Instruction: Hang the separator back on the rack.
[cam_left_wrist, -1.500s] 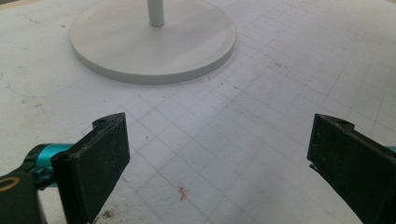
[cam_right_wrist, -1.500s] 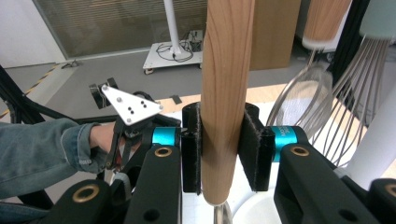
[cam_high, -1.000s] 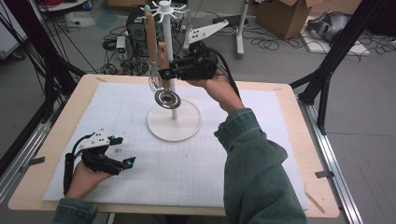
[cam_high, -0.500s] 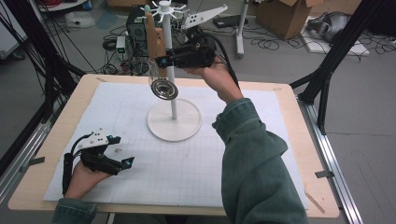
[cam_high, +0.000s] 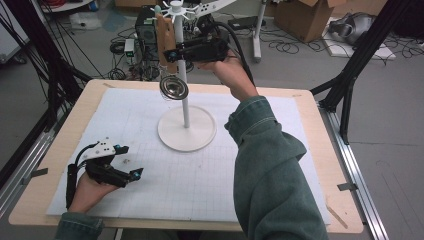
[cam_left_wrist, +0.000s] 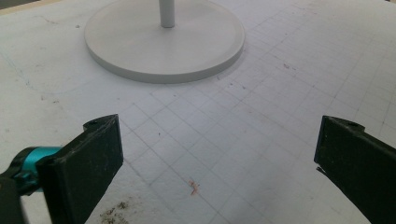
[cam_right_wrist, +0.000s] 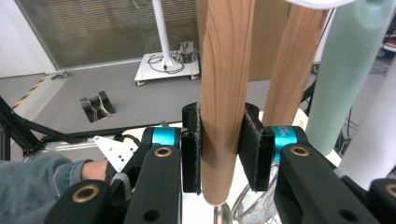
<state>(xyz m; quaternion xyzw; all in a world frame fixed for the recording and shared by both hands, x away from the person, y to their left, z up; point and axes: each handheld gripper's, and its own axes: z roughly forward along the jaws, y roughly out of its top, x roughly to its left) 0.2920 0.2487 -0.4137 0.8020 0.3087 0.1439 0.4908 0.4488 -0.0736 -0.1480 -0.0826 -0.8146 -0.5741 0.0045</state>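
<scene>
Your right gripper (cam_right_wrist: 219, 154) is clamped on the round wooden handle (cam_right_wrist: 225, 93) of a metal strainer (cam_high: 174, 88), raised beside the white hook stand (cam_high: 186, 131); hanging it appears unfinished. Your left gripper (cam_high: 127, 161) rests on the table, jaws apart.

The right gripper (cam_right_wrist: 219, 154) squeezes a round wooden handle (cam_right_wrist: 226, 88) between its two black jaws. The handle stands straight up. Another wooden handle (cam_right_wrist: 292, 70) hangs just beside it, next to a pale green handle (cam_right_wrist: 348, 79).
</scene>
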